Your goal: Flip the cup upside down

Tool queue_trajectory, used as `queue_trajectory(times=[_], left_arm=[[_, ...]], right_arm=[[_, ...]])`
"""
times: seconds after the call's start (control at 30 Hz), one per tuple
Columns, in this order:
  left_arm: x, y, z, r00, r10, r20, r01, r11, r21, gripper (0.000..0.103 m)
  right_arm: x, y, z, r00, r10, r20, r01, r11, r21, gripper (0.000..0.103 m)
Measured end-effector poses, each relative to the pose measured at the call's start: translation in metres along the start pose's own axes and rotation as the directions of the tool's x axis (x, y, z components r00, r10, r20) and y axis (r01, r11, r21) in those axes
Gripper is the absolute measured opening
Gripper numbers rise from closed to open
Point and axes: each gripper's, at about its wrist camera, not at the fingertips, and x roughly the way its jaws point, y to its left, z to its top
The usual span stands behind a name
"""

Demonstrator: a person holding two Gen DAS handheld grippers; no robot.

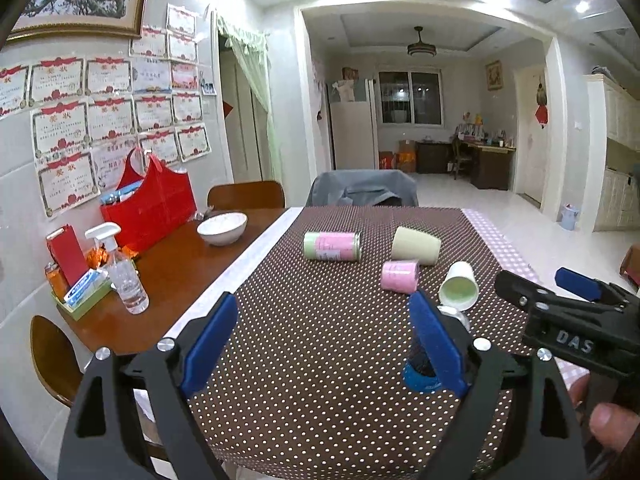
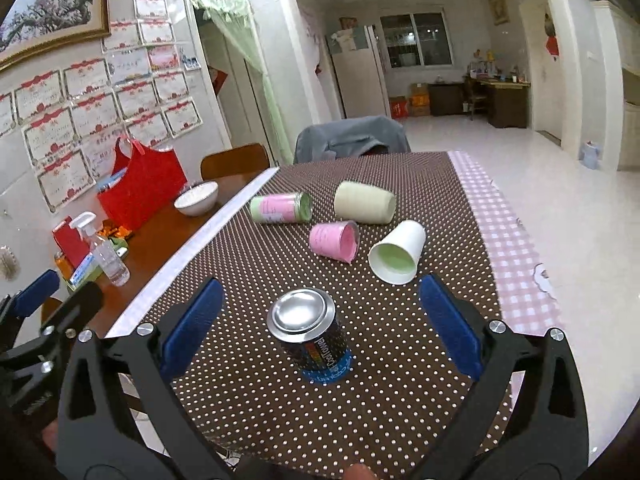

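— Where am I in the job?

— Between cups, by my reading. My right gripper [image 2: 320, 320] is spread wide and holding nothing; a dark can-shaped cup [image 2: 310, 338] stands between its fingers, nearer the base than the tips, touching neither, shiny flat end up. That one looks already turned over.

— And my left?

— My left gripper [image 1: 320, 340] is also spread and empty, over bare dotted cloth on the bench [image 1: 320, 360], the can just beyond its right finger.

— What's left?

— Four cups lie on their sides ahead of the tips. Nearest my right gripper, just past its right fingertip, is the white cup [image 2: 397, 252], mouth facing me. Beyond it are a pink cup [image 2: 334, 241], a cream cup [image 2: 364, 202] and a pink-and-green one [image 2: 281, 208].

— Next move?

— I'd reach forward and right, straddle the white cup's wall, close gently as it looks thin, then roll the wrist until the mouth faces down.
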Motion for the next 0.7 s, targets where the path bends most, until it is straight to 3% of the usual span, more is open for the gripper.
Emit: queue_trajectory(times=[0.3,0.7], left_arm=[[-0.028,-0.006,0.007,0.999,-0.013,0.046,0.013,1.000,0.011,0.090],[-0.049,0.002,0.006,0.998,0.008,0.070,-0.007,1.000,-0.019,0.093]], right_arm=[[-0.050,0.010,0.006,0.993,-0.057,0.101,0.060,0.998,-0.031,0.097],[-0.074,0.016,0.002,0.986,-0.077,0.151,0.083,0.996,-0.031,0.097]])
